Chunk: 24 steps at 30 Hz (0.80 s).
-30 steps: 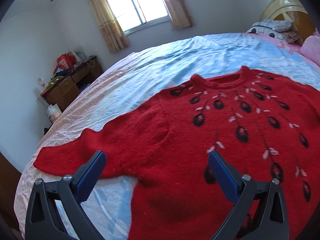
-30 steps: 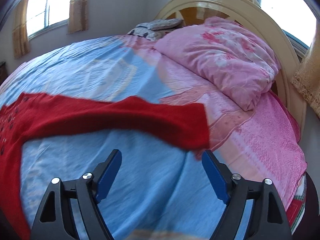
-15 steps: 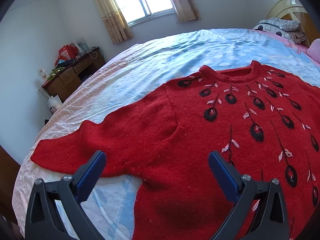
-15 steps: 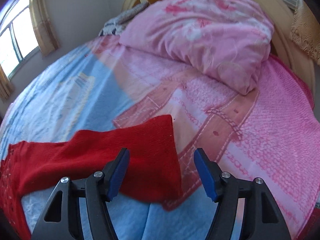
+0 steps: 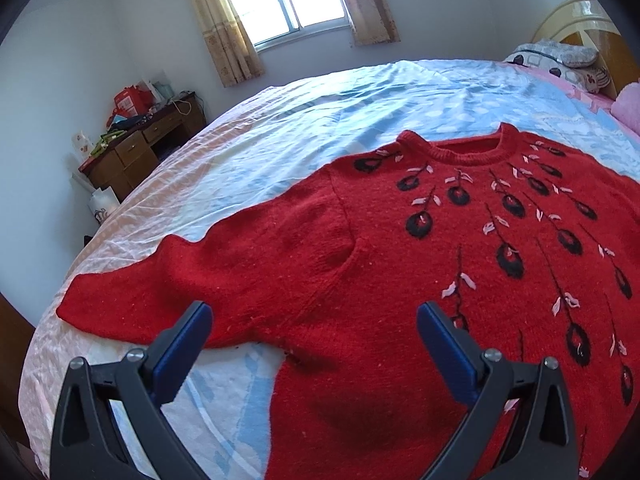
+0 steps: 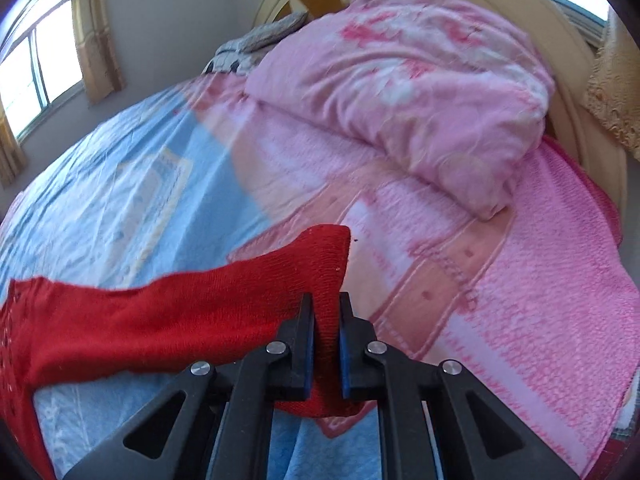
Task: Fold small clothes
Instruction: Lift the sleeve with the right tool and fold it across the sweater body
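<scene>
A red knitted sweater (image 5: 400, 264) with black and pink flower motifs lies flat, front up, on the bed (image 5: 304, 128). Its one sleeve (image 5: 168, 292) stretches out to the left in the left wrist view. My left gripper (image 5: 314, 324) hovers open above the armpit area, its blue pads apart with nothing between them. In the right wrist view the other sleeve (image 6: 160, 320) runs in from the left, and my right gripper (image 6: 326, 312) is shut on its cuff end (image 6: 328, 256), which bunches up between the pads.
A pink folded quilt (image 6: 420, 92) lies by the cream headboard (image 6: 568, 64) at the far right. Pillows (image 5: 560, 60) sit at the head of the bed. A wooden desk (image 5: 140, 152) with clutter stands by the left wall under the window (image 5: 280, 0).
My right gripper moved right along the sleeve to its cuff and closed on it. The left gripper stayed open over the sweater, shifting only slightly.
</scene>
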Each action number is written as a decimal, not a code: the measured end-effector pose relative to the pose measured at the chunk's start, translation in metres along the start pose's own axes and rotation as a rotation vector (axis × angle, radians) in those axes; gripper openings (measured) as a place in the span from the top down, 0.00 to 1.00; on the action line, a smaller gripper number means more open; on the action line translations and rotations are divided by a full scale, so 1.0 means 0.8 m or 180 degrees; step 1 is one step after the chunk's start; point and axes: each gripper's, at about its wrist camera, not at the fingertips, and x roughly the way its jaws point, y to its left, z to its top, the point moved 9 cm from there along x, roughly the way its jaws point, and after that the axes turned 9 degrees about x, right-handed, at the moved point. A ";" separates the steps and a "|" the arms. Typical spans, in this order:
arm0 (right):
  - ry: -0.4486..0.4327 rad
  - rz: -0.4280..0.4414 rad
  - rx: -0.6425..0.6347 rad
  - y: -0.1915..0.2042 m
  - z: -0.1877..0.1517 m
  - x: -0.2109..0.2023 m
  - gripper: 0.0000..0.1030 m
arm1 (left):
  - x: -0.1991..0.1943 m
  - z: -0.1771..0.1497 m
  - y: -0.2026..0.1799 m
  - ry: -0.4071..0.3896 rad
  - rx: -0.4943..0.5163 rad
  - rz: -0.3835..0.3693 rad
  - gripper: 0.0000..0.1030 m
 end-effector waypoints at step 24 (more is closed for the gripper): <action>-0.0565 0.0708 -0.0623 0.213 0.082 -0.201 0.93 | 0.010 -0.014 0.058 -0.0024 -0.0359 -0.0011 0.00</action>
